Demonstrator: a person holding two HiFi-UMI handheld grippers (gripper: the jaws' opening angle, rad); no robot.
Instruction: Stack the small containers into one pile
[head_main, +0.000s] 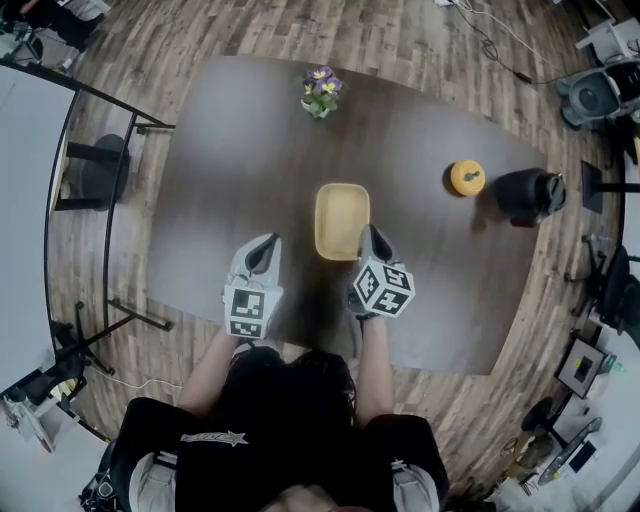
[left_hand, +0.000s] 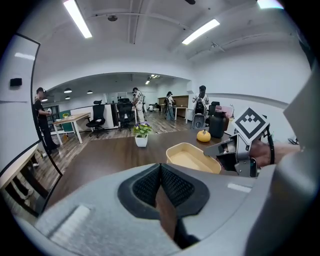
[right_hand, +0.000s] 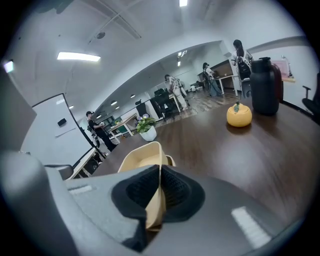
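We hold the right gripper (head_main: 372, 232) with its jaws clamped on the near right wall of the tan container (head_main: 340, 220). In the right gripper view, the thin tan wall stands pinched between the two black pads (right_hand: 175, 187), and the rest of the container stretches ahead of the jaws and a little to their left. The left gripper (head_main: 265, 243) is just left of the container's near corner and apart from it. Its jaws are together with nothing between them, only the dark table (head_main: 250, 160) showing below. Ahead and to the right of the right gripper sit a small orange pumpkin-shaped piece (head_main: 467, 177) and a black jug (head_main: 528, 193). A potted flower (head_main: 320, 92) stands well beyond the container, ahead of both grippers.
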